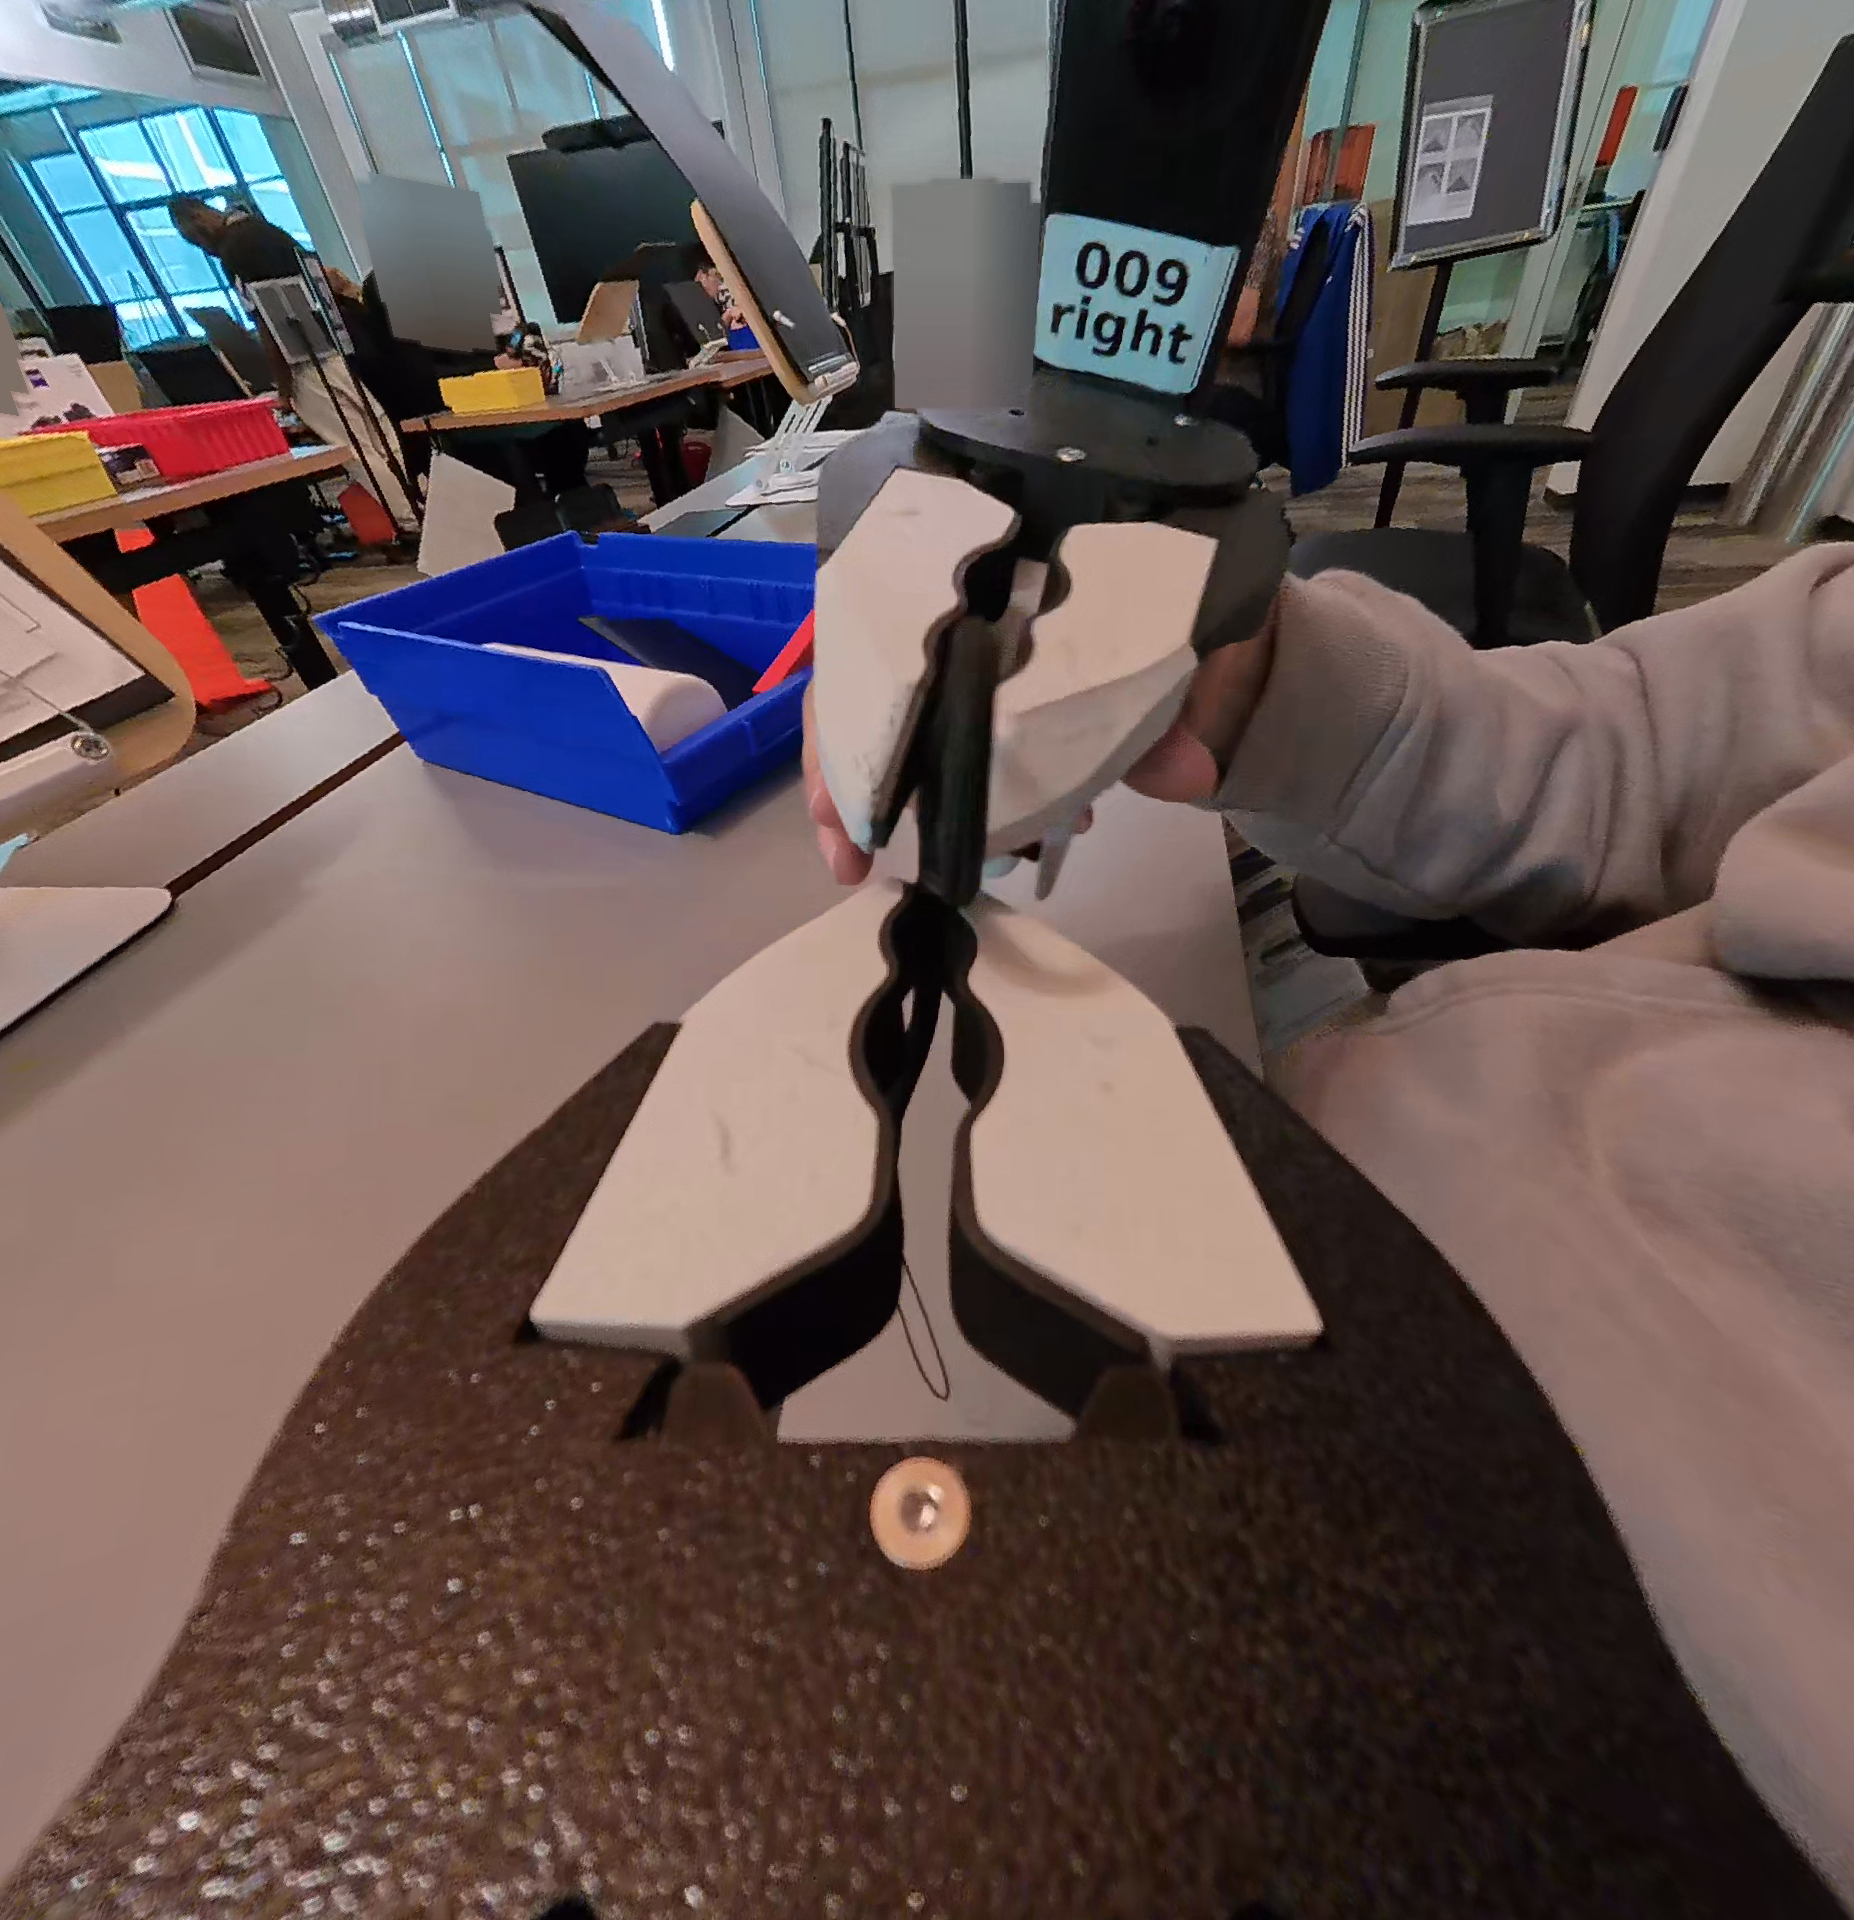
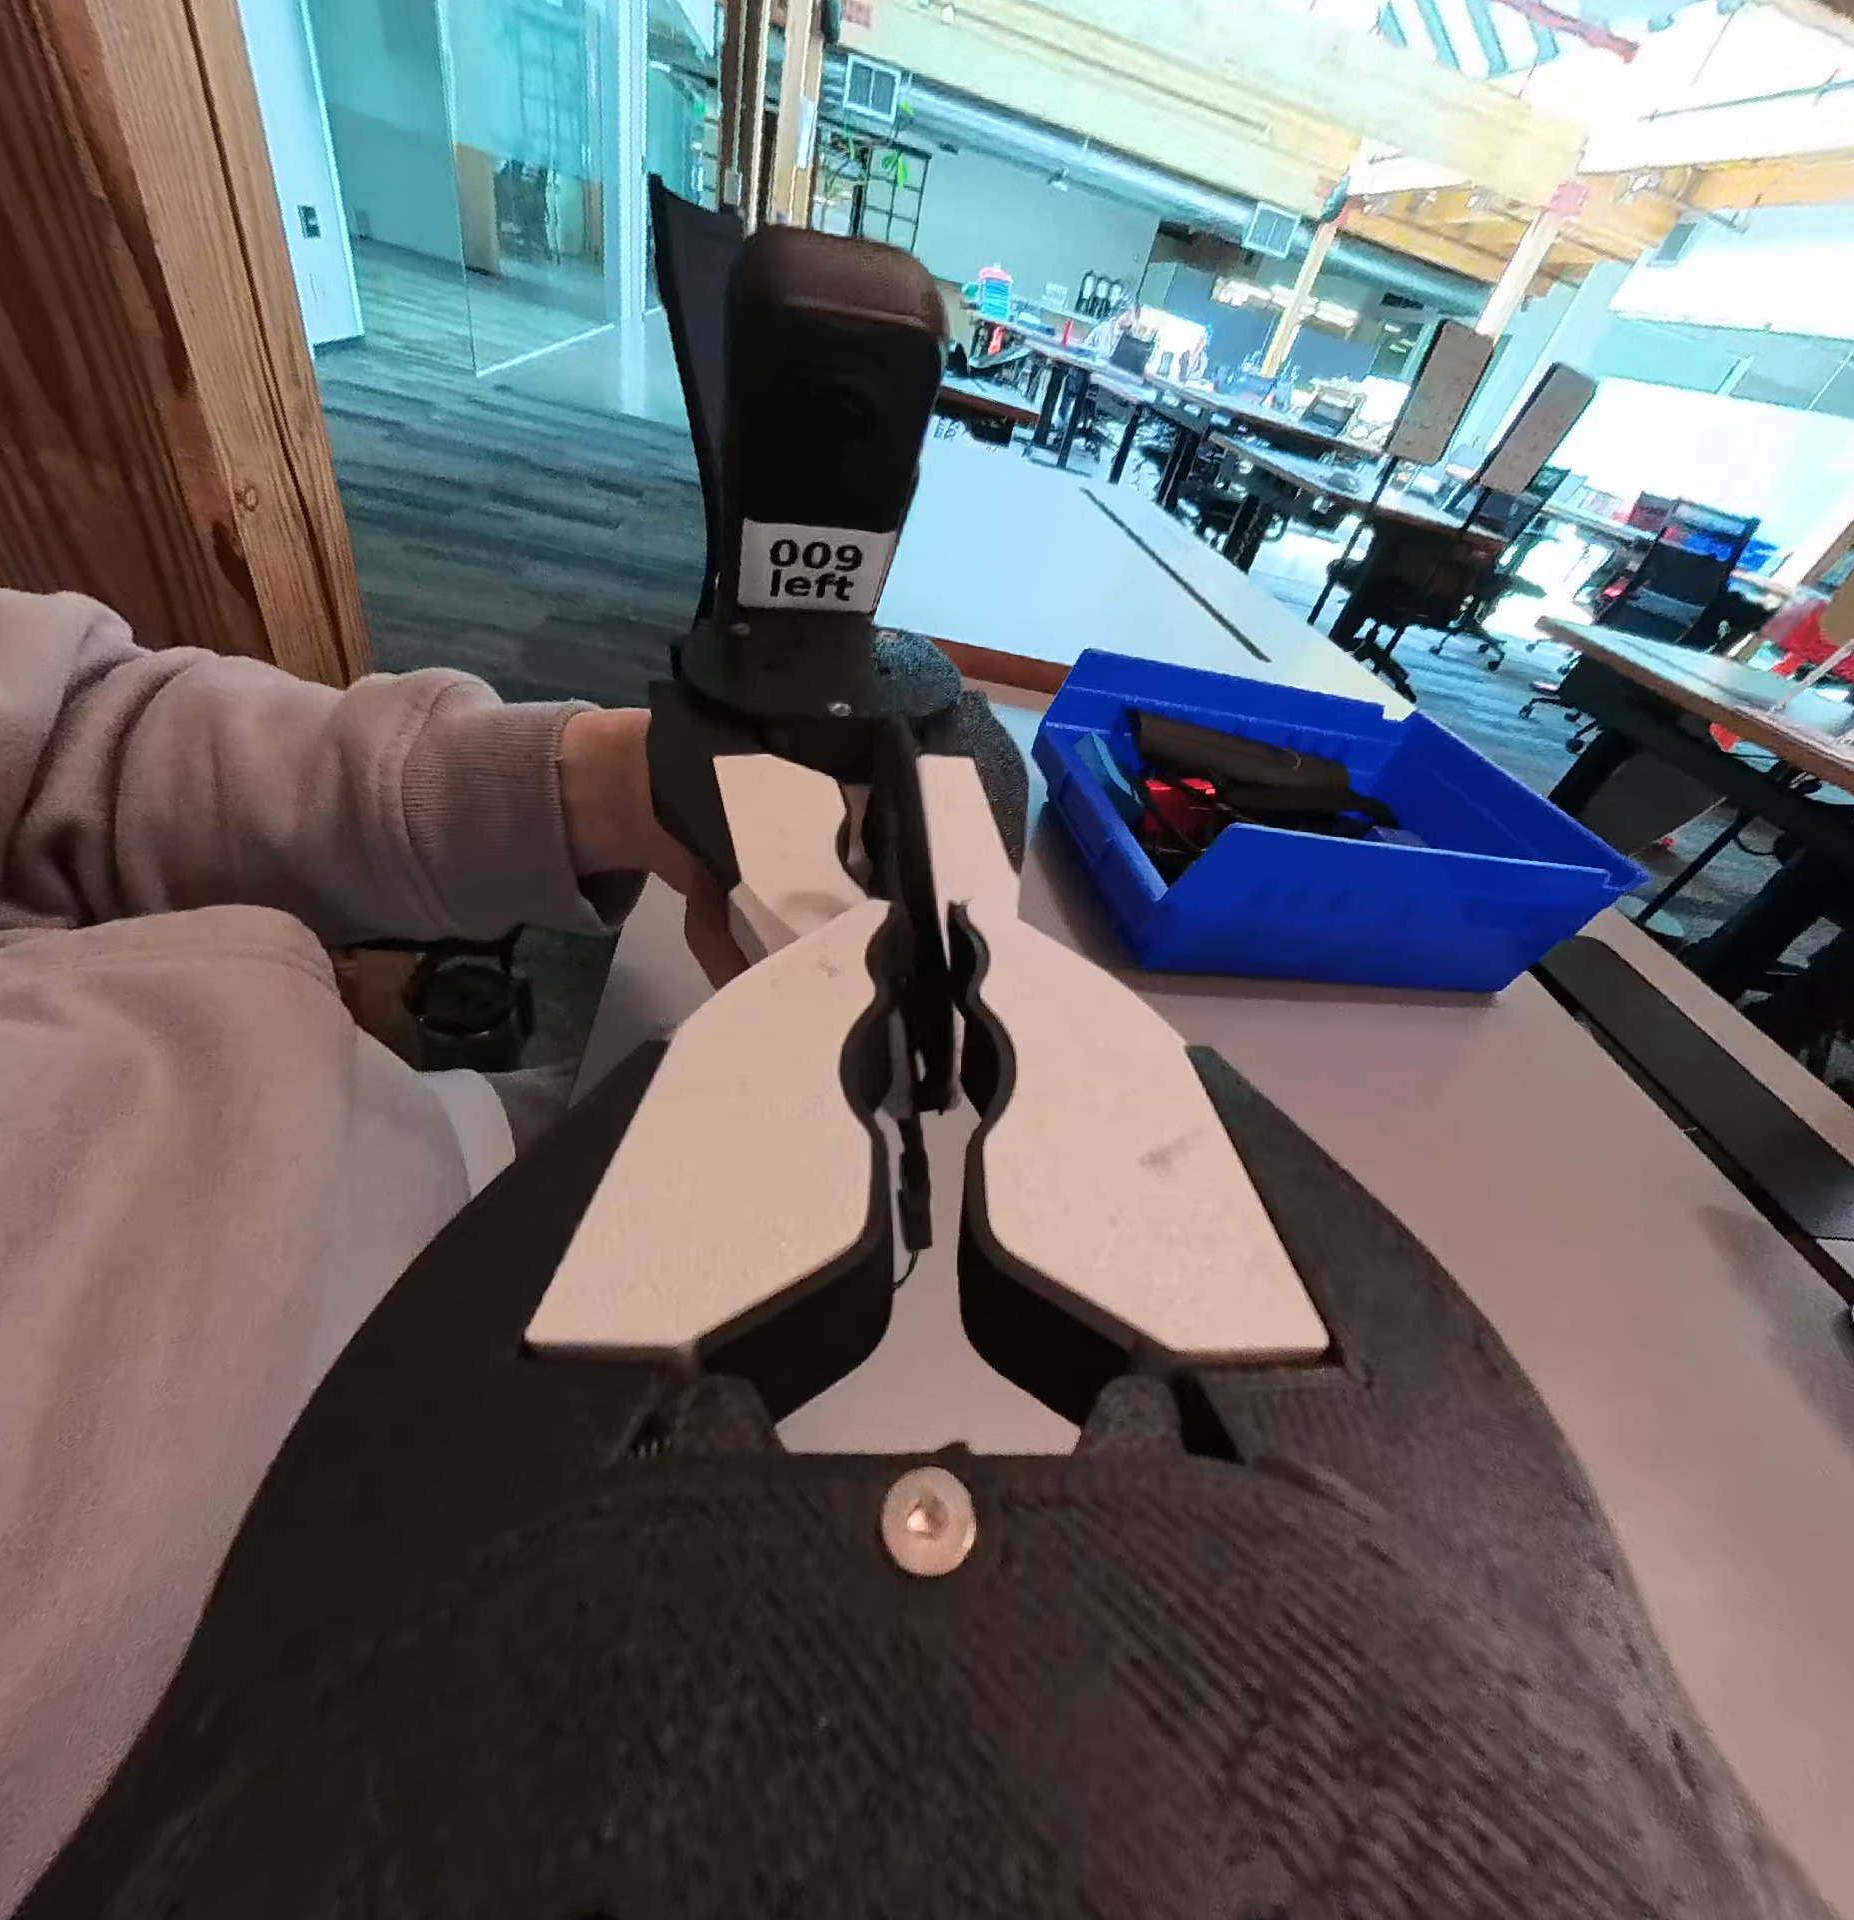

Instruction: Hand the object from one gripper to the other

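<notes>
The blue bin (image 1: 549, 665) sits on the grey desk (image 1: 331, 987). The left tool (image 1: 928, 914) and right tool (image 2: 918, 935) meet tip to tip above the desk, both nearly closed on a slim black stick-like object (image 1: 959, 748) with a thin cord trailing, held between them.

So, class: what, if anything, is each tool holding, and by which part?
Both grip one slim black object, which cannot be identified. The left tool pinches one end at its fingertips; the right tool clamps the other end.
</notes>
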A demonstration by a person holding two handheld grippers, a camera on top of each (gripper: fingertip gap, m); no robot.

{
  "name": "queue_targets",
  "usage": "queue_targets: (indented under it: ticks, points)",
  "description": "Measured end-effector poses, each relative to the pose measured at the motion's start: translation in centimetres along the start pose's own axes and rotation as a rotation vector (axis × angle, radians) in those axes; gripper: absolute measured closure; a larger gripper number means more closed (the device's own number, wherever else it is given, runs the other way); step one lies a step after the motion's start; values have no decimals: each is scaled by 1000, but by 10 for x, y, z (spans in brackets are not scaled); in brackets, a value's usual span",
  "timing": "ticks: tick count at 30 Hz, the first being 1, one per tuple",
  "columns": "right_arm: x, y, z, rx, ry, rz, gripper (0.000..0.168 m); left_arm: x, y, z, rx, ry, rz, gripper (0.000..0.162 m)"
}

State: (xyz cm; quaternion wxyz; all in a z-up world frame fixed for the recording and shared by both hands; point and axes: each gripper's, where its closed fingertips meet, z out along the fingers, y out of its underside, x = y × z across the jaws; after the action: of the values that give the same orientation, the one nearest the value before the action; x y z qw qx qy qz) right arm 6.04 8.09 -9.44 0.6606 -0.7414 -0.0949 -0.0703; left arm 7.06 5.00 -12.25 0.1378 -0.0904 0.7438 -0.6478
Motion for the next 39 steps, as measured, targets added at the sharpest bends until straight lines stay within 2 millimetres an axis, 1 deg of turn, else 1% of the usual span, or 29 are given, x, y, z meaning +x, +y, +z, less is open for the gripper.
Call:
queue_targets:
  ticks: [2,4,7,10,11,12,13,15,20,22,25,27,29,30,31,33,36,39]
  points:
    - [-1,2,0,-1,-1,-14,160,-2,2,0,-8,-7,-14,160]
    - [-1,3,1,-10,-6,-22,157,-2,3,0,-10,-1,-21,160]
    - [3,4,0,-16,27,-55,153,-3,4,0,-19,-5,-22,159]
    - [2,7,-1,-40,24,-82,148,-3,2,0,-10,-3,-28,160]
    - [5,7,-1,-41,44,-92,149,-3,3,0,-14,-4,-27,160]
    - [6,7,-1,-43,51,-93,160,-3,4,0,-18,-6,-25,160]
    - [4,7,-1,-41,31,-77,164,-4,4,0,-20,-10,-25,160]
    - [5,5,0,-31,30,-46,165,-3,2,0,-14,-7,-26,160]
    - [10,5,1,-47,74,-93,165,-7,2,-2,-6,-19,-44,159]
    - [17,6,0,-72,142,-173,165,-10,2,-4,-10,-37,-53,156]
    - [39,3,-9,-155,333,-412,165,-15,2,-9,-17,-69,-58,131]
    - [52,1,-18,-238,476,-632,166,-18,-7,-12,18,-73,-131,122]
    - [63,5,-25,-376,576,-835,166,-22,-21,-17,84,-92,-218,118]
    - [66,9,-27,-450,603,-917,166,-27,-27,-20,111,-133,-224,117]
    - [69,12,-27,-501,628,-977,166,-31,-32,-23,128,-185,-192,116]
    - [69,17,-24,-542,639,-1022,166,-35,-35,-25,102,-287,-58,119]
    - [65,24,-16,-561,603,-1035,166,-34,-27,-19,-18,-365,123,125]
    - [62,31,-12,-587,572,-1045,167,-29,-24,-13,-51,-365,181,129]
